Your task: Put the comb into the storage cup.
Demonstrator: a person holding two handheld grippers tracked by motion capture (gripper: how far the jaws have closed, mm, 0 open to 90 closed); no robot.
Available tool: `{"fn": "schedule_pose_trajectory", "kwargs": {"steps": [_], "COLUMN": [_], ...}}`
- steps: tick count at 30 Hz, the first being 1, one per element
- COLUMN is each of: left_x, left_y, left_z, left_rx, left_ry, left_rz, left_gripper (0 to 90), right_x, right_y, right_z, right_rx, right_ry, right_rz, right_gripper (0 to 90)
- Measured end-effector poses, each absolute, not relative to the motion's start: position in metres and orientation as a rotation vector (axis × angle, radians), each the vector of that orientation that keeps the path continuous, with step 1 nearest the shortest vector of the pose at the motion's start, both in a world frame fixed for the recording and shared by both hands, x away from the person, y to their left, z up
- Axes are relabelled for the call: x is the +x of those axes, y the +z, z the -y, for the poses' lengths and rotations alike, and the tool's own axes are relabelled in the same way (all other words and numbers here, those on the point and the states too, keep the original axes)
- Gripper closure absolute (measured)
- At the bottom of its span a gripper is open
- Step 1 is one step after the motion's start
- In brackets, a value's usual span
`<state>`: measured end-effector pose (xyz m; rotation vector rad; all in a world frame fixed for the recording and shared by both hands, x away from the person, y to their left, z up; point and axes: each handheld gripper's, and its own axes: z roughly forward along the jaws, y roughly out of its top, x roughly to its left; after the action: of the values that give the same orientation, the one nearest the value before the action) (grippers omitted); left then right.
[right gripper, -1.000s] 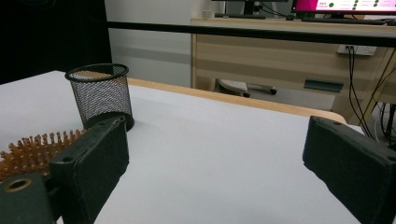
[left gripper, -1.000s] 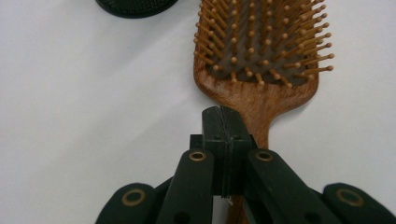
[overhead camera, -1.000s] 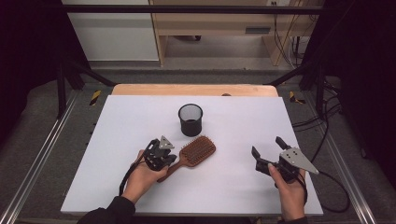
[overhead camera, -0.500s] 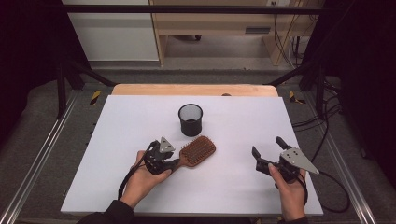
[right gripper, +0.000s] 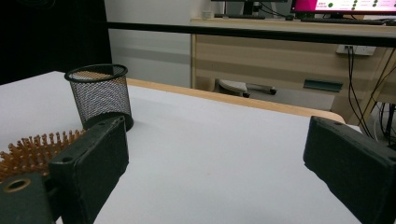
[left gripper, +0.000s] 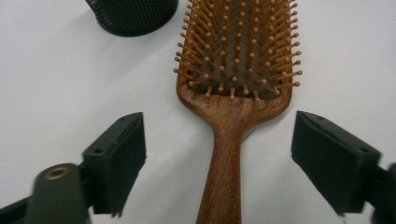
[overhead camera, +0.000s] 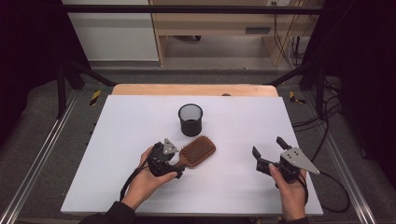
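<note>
- We held the left gripper just short of the brush, its jaws spread wide with the wooden handle running between them and touching neither.
- The brush lay bristles up on the white table, just in front of the black mesh cup and a little to its right.
- We judged the brush stiff and fairly light: a solid wooden paddle that would not flex. The smooth handle looked like it could slip, so we thought the narrow neck below the head the best place to close on. The bristles seemed springy and a poor surface to pinch.
- We kept the right gripper well to the right of the cup, jaws apart and holding nothing.
</note>
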<state>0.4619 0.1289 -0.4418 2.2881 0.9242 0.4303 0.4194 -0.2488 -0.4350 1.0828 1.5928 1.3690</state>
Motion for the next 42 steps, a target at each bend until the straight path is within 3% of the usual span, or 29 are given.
{"fn": "schedule_pose_trajectory", "kwargs": {"steps": [8,42], "left_x": [0.462,0.471], "left_y": [-0.445,-0.460], "left_z": [-0.125,-0.119], "left_rx": [2.304,2.412], "left_ry": [0.420,0.334], "left_rz": [-0.910,-0.891], "left_gripper": [8.7,6.7], "right_x": [0.419,0.419], "right_y": [-0.435,-0.436], "right_z": [0.249,0.249], "right_rx": [1.083,1.085], "right_ry": [1.370,1.370], "right_rz": [-1.595,-1.603], "right_gripper": [6.8,6.5]}}
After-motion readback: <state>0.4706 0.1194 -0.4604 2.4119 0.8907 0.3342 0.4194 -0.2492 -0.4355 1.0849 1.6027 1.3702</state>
